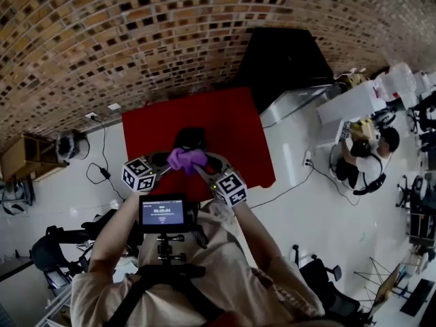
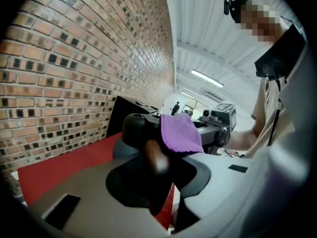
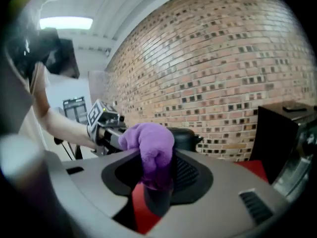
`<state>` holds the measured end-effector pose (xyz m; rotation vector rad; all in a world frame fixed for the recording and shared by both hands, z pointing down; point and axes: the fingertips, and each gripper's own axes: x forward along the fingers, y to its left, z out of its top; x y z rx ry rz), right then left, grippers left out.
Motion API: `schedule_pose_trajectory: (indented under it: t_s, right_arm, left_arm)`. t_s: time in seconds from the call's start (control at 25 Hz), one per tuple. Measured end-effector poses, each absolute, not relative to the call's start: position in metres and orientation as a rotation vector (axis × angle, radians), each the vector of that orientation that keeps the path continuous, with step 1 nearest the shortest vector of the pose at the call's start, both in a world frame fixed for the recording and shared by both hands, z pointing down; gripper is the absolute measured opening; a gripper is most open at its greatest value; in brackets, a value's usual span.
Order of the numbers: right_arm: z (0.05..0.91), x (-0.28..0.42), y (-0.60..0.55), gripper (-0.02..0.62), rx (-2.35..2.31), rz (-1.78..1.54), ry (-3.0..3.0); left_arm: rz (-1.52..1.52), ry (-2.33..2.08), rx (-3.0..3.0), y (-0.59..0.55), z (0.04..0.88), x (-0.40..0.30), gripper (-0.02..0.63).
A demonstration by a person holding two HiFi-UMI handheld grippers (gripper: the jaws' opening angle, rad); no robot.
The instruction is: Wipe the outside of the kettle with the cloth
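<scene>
Holding the kettle (image 2: 134, 129) by its brown handle (image 2: 157, 157), your left gripper (image 2: 156, 170) comes in from the kettle's left. Its jaws are nearly together, and the handle is pinched between them. The kettle is black and sits upright over the red counter (image 1: 225, 121). No view shows whether its base touches that surface. In the head view the kettle is just ahead of both your grippers, with the brick wall (image 1: 136, 33) well beyond it.

The purple cloth (image 3: 148, 150) is bunched up and lies against the kettle's upper right side. In the left gripper view it covers part of the black body there.

Your right gripper (image 3: 157, 180) reaches in from the kettle's right. Its jaws are narrow and clamped on the lower part of the cloth, so the wad bulges above them. In the right gripper view the kettle's dark top shows just behind the cloth. The marker cube of your left gripper shows on the kettle's far side.
</scene>
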<state>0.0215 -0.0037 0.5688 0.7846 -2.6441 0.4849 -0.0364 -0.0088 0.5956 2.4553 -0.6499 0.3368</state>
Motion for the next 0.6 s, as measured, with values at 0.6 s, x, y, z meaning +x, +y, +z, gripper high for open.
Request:
schedule_pose_trajectory:
  t_s: [0.6]
  right_arm:
    - [0.576,0.048,-0.110,0.167,0.524,1.124,-2.845]
  left_arm:
    - [0.097,-0.343,2.698,0.034,0.495,-0.041,0.095]
